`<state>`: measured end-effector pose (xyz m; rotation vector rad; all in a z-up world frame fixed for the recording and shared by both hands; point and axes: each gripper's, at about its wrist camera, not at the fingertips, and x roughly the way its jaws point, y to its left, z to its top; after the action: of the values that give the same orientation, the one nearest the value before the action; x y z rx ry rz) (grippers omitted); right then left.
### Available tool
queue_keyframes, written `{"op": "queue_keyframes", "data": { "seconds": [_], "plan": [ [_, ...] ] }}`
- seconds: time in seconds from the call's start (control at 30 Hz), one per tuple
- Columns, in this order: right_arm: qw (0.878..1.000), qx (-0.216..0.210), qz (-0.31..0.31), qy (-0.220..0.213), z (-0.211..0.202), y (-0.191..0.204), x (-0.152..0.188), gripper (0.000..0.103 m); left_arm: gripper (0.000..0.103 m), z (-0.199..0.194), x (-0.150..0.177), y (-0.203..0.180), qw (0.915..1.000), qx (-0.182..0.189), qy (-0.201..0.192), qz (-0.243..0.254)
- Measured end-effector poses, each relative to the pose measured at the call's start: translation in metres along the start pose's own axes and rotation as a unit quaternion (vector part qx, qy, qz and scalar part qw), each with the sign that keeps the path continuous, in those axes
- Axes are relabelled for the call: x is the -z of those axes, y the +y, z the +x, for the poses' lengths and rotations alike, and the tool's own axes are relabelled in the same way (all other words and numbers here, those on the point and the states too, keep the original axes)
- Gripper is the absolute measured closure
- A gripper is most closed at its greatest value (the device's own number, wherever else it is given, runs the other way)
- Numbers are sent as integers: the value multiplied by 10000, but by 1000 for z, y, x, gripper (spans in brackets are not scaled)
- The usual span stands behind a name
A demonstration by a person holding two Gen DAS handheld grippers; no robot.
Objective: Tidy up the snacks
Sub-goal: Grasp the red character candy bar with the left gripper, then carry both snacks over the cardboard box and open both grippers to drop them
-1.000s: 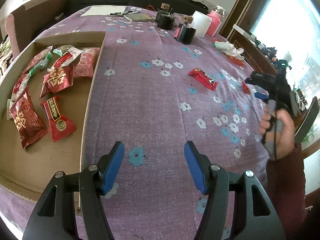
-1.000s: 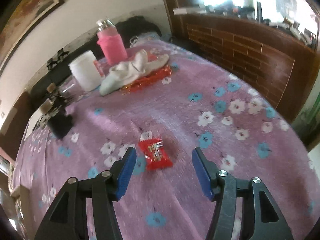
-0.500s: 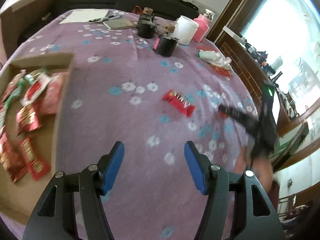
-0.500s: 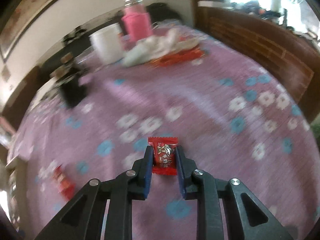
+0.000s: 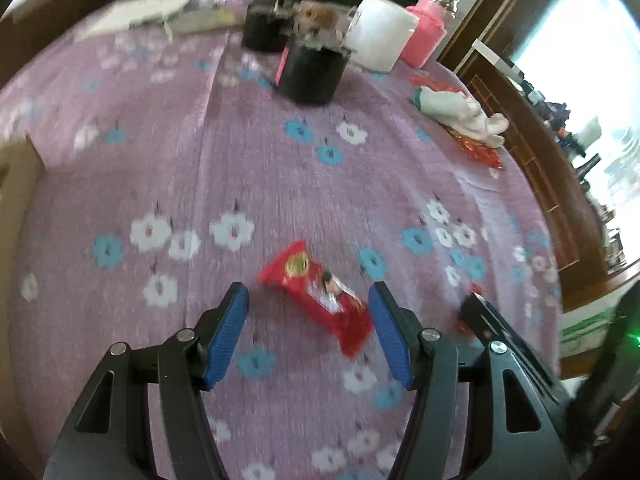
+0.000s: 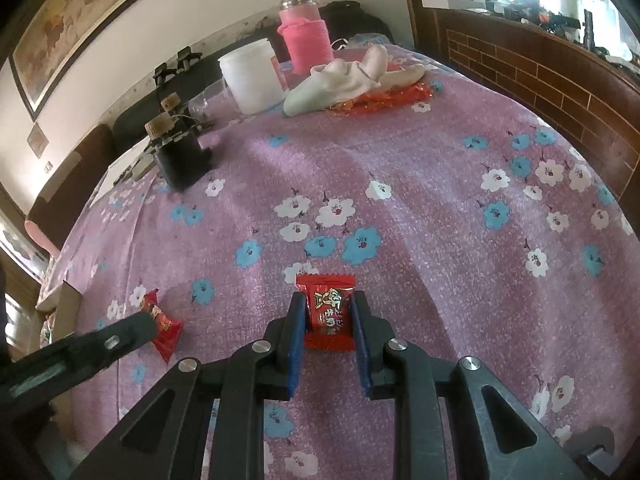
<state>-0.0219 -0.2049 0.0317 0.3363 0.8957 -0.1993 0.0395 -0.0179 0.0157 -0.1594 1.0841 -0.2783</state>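
Observation:
My left gripper (image 5: 308, 304) is open, its blue fingers on either side of a long red snack pack (image 5: 320, 300) that lies on the purple flowered tablecloth. My right gripper (image 6: 325, 312) is shut on a small red candy packet (image 6: 329, 312) and holds it just above the cloth. The long red pack also shows in the right wrist view (image 6: 162, 324), partly behind the left gripper's finger (image 6: 100, 340). The right gripper's tip shows at the right of the left wrist view (image 5: 484, 316). A corner of the cardboard box (image 5: 20, 168) shows at far left.
At the back stand two black jars with cork stoppers (image 5: 312, 72), a white tub (image 6: 252, 76) and a pink bottle (image 6: 306, 36). A white cloth (image 6: 352, 74) lies on red wrappers (image 6: 388, 98). A wooden brick-pattern ledge (image 6: 540, 76) borders the right side.
My left gripper swung right and came down around the long red pack. My right gripper closed on the small red packet and lifted it slightly.

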Motion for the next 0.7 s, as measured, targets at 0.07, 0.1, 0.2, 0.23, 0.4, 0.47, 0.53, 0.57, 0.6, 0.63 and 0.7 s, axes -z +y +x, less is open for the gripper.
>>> {"op": "queue_keyframes", "data": {
  "seconds": [0.07, 0.1, 0.2, 0.23, 0.4, 0.47, 0.53, 0.57, 0.6, 0.63, 0.7],
  "plan": [
    [10000, -8, 11, 8, 0, 0, 0, 79, 43, 4, 2, -8, 9996, -161, -74, 224],
    [10000, -18, 24, 13, 0, 0, 0, 79, 42, 6, 4, -12, 9988, -277, -114, 397],
    [10000, -42, 58, 23, 1, -1, 0, 80, 80, 9, 10, -21, 9923, -751, -295, 935],
    [10000, -38, 53, 25, 1, 0, 0, 80, 87, 7, 13, -22, 9906, -739, -404, 1077],
    [9999, 41, 96, -22, -1, -2, 0, 80, 87, -12, 21, -6, 9942, -490, -347, 895],
    [9999, 63, 135, -46, -2, -4, 1, 80, 87, -27, 27, 1, 9950, -367, -396, 839],
    [9999, 78, 138, -69, -3, -4, 1, 80, 87, -39, 31, 4, 9958, -233, -429, 777],
    [9998, 79, 129, -86, -3, -4, 1, 80, 87, -49, 34, 9, 9962, -143, -459, 730],
    [9999, 71, 118, -103, -4, -4, 1, 80, 87, -60, 38, 13, 9964, -42, -497, 684],
    [9998, 71, 98, -127, -5, -3, 1, 80, 87, -69, 41, 16, 9964, 24, -537, 653],
    [9997, 119, 27, -189, -6, 0, 2, 80, 87, -84, 47, 23, 9962, 118, -646, 580]
  ]
}}
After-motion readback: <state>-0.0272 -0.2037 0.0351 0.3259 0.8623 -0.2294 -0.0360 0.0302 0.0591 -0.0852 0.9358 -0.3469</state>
